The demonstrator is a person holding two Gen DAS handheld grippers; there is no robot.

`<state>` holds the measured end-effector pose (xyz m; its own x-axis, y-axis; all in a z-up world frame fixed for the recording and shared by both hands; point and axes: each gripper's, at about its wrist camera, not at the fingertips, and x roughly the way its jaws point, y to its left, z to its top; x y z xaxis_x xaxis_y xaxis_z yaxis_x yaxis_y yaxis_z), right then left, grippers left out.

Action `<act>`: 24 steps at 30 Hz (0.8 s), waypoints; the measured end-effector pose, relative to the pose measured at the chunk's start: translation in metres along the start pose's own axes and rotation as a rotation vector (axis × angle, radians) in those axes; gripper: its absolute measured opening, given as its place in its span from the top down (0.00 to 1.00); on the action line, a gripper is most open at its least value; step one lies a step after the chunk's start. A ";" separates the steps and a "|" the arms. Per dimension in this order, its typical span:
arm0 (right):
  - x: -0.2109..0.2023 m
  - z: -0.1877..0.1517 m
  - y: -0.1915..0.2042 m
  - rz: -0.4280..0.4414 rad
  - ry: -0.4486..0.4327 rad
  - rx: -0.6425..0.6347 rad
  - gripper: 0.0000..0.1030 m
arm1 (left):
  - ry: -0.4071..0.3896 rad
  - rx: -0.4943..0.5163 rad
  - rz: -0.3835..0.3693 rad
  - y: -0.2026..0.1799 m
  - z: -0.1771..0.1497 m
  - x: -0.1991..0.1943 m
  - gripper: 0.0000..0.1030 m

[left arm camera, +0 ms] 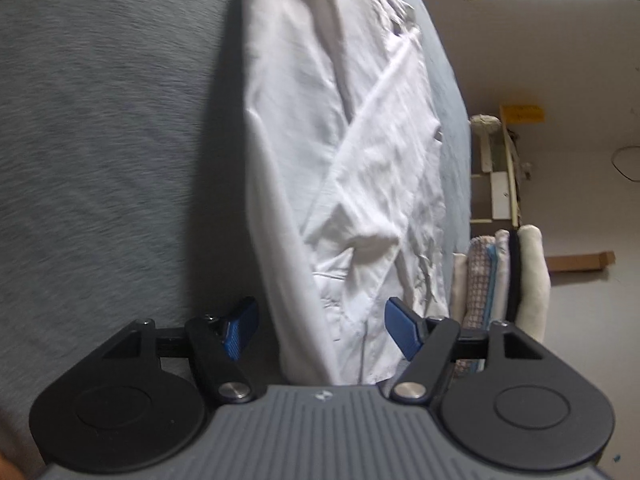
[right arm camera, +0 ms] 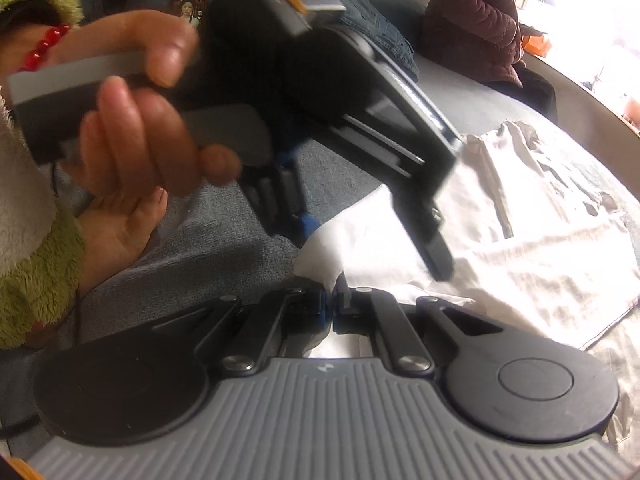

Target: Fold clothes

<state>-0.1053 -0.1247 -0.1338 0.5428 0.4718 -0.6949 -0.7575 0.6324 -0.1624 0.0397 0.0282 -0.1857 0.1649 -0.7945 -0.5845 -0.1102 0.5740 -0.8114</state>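
A white shirt (left arm camera: 340, 160) lies partly folded on a grey bed cover (left arm camera: 112, 140). My left gripper (left arm camera: 320, 330) is open, its blue pads on either side of the shirt's near edge, nothing clamped. In the right wrist view the same shirt (right arm camera: 520, 240) spreads to the right. My right gripper (right arm camera: 333, 308) is shut on a corner of the white shirt (right arm camera: 324, 256). The left gripper (right arm camera: 376, 236), held in a hand (right arm camera: 140, 136), hovers just above and in front of it over the cloth.
A stack of folded clothes (left arm camera: 500, 276) sits by the bed's edge, with shelves (left arm camera: 496, 168) behind. A seated person in a dark red jacket (right arm camera: 476, 16) and a pile of jeans (right arm camera: 376, 36) are at the far side of the bed.
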 end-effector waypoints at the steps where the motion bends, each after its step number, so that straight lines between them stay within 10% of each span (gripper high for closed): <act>1: -0.001 0.000 0.000 -0.003 -0.002 -0.002 0.99 | 0.007 -0.004 -0.012 0.001 0.001 0.003 0.33; 24: -0.007 -0.012 -0.012 0.026 -0.020 -0.008 0.96 | 0.059 -0.077 -0.061 0.018 -0.005 0.038 0.90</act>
<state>-0.1043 -0.1435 -0.1351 0.5301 0.4997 -0.6851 -0.7741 0.6149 -0.1504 0.0387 0.0071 -0.2227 0.1163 -0.8391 -0.5313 -0.1775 0.5088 -0.8424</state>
